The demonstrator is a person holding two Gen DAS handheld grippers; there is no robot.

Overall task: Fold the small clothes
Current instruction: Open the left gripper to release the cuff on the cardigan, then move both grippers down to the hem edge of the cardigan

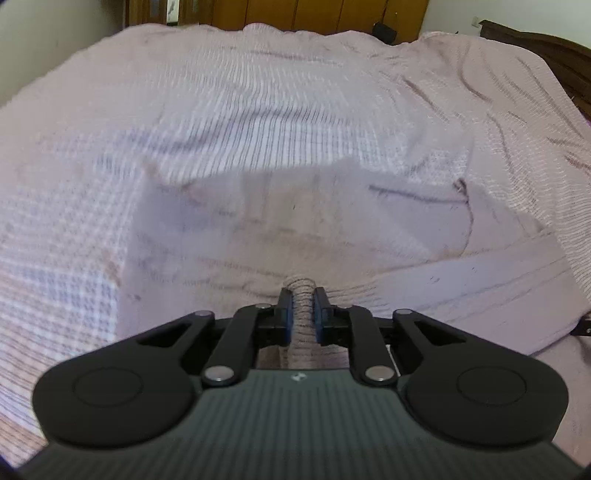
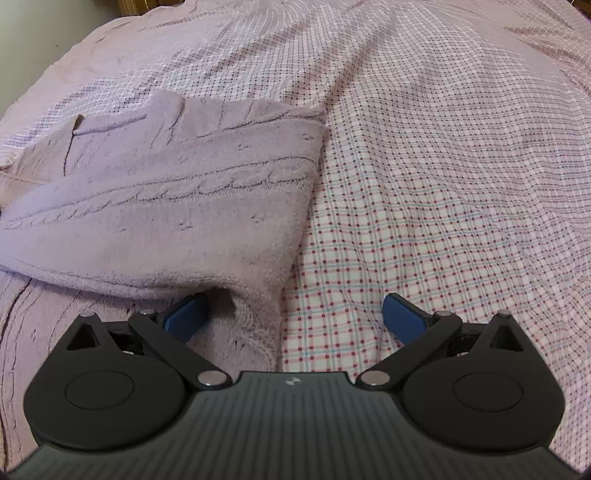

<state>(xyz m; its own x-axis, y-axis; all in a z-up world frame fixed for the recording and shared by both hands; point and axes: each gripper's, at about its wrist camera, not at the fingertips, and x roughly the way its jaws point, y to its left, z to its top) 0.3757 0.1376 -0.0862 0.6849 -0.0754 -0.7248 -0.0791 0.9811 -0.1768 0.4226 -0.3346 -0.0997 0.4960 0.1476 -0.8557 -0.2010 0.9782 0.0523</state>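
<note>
A lilac knitted garment lies on the checked bedsheet, blurred in the left wrist view. My left gripper is shut on a bunched ridge of its fabric, which rises between the blue pads. In the right wrist view the garment lies folded over itself at the left, with its right edge running down toward the gripper. My right gripper stands wide open low over the garment's near corner. Its left fingertip rests against the fabric and its right fingertip is over bare sheet.
The bed fills both views, its sheet creased to the right of the garment. Wooden wardrobe doors stand behind the bed's far edge, with a small black object in front of them. A dark wooden headboard runs along the right side.
</note>
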